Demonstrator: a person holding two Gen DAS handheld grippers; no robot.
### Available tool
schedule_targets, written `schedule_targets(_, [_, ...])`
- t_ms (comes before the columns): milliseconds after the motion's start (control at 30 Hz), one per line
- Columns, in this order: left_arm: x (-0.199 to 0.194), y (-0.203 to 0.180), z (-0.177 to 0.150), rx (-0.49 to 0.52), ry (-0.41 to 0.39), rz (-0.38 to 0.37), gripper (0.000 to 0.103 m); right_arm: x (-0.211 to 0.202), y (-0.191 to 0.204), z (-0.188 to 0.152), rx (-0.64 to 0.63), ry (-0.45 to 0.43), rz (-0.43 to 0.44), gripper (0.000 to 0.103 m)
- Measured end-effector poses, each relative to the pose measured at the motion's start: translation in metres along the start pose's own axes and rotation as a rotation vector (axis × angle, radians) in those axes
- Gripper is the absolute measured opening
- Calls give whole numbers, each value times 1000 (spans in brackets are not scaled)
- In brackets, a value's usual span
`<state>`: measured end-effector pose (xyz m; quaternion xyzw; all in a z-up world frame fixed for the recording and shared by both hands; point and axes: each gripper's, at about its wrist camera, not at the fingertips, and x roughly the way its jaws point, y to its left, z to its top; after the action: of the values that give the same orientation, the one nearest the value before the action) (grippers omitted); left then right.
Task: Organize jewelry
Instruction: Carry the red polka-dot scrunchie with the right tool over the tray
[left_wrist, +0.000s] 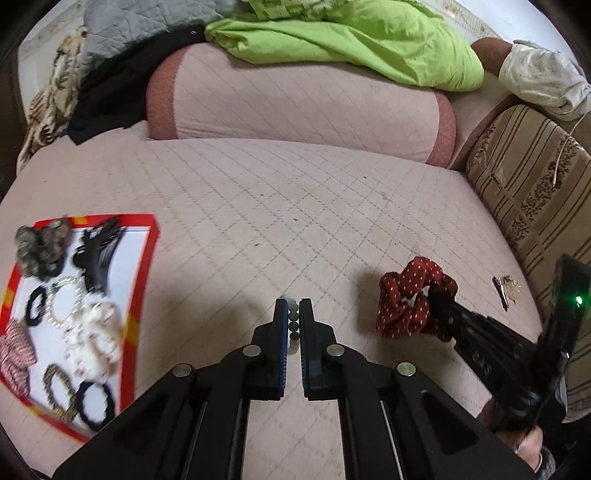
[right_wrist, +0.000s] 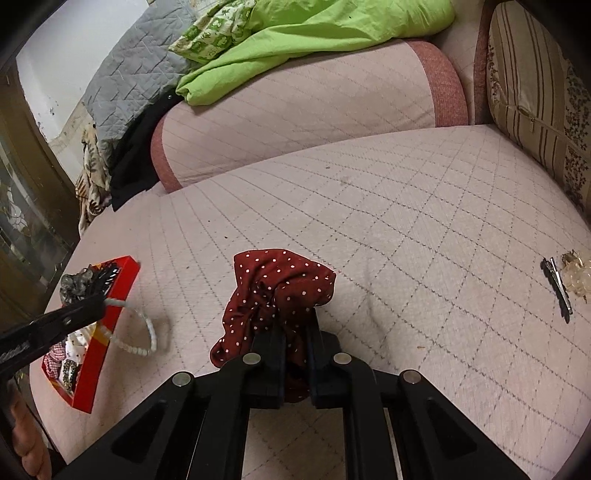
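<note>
My left gripper (left_wrist: 293, 308) is shut on a pale bead bracelet (left_wrist: 293, 321), held above the pink quilted mattress. From the right wrist view the bracelet (right_wrist: 142, 334) hangs as a loop from the left gripper (right_wrist: 101, 304), just right of the red tray (right_wrist: 118, 295). My right gripper (right_wrist: 295, 325) is shut on a dark red white-dotted scrunchie (right_wrist: 280, 284); it also shows in the left wrist view (left_wrist: 410, 295). The red-rimmed tray (left_wrist: 146, 254) holds several scrunchies, hair ties, a black claw clip (left_wrist: 94, 254) and a bangle.
A black hair pin (right_wrist: 557, 291) and a clear beaded piece (right_wrist: 576, 277) lie on the mattress at the right. A pink bolster (left_wrist: 295, 107) with green bedding (left_wrist: 351, 40) lies behind. A striped cushion (left_wrist: 528, 192) borders the right side.
</note>
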<state>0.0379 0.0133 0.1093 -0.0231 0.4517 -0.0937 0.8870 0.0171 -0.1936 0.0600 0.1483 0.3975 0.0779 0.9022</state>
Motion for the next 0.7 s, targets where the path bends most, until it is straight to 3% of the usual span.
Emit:
schedule_targets(300, [-54, 28, -36, -37, -32, 28, 5, -39, 35, -20, -39, -58, 9, 10])
schedule_targets(700, [-128, 74, -63, -112, -125, 54, 5, -81, 81, -60, -49, -20, 72, 10])
